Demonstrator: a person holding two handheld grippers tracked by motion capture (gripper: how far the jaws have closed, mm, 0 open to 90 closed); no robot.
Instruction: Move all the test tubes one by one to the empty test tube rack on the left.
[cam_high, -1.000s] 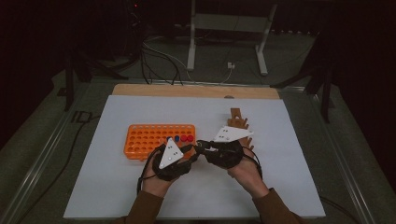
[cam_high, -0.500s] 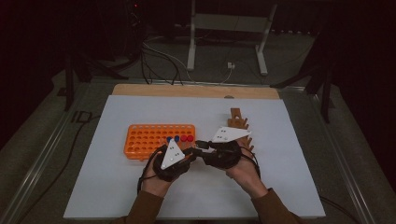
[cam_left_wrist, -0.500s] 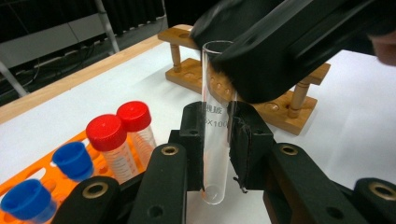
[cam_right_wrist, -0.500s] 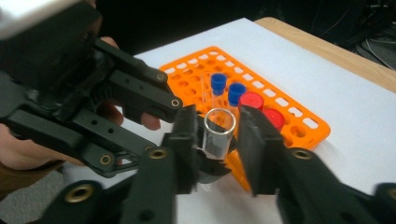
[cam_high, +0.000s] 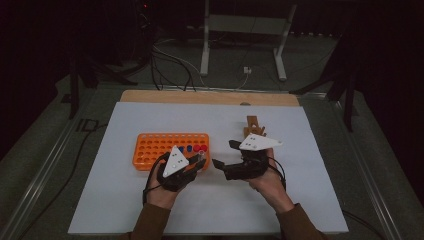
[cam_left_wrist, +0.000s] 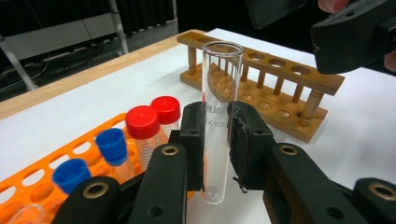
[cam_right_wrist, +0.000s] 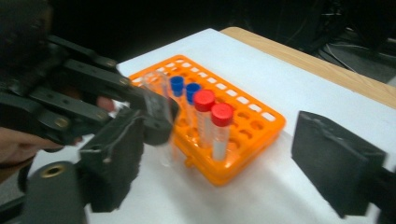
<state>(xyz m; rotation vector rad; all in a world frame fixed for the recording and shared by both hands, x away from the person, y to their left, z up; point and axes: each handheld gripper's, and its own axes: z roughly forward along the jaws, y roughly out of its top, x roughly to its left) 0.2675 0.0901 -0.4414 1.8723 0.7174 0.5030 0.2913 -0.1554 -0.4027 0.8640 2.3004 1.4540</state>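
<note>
The left gripper (cam_left_wrist: 216, 140) is clamping the clear glass tube (cam_left_wrist: 218, 116) upright beside the orange rack (cam_high: 150, 150), keeping it ready for a slot; the right gripper (cam_high: 225, 155), jaws just opening and empty, is letting go so the left carries it alone; the wooden rack (cam_left_wrist: 280, 88) is standing beyond.

An orange rack (cam_left_wrist: 32, 179) carries red-capped tubes (cam_left_wrist: 142, 122) and blue-capped tubes (cam_left_wrist: 112, 142), a clear glass tube (cam_left_wrist: 219, 116) sits between black jaws, and a light-brown wooden rack (cam_left_wrist: 280, 88) stands on the white table (cam_high: 310, 130).
</note>
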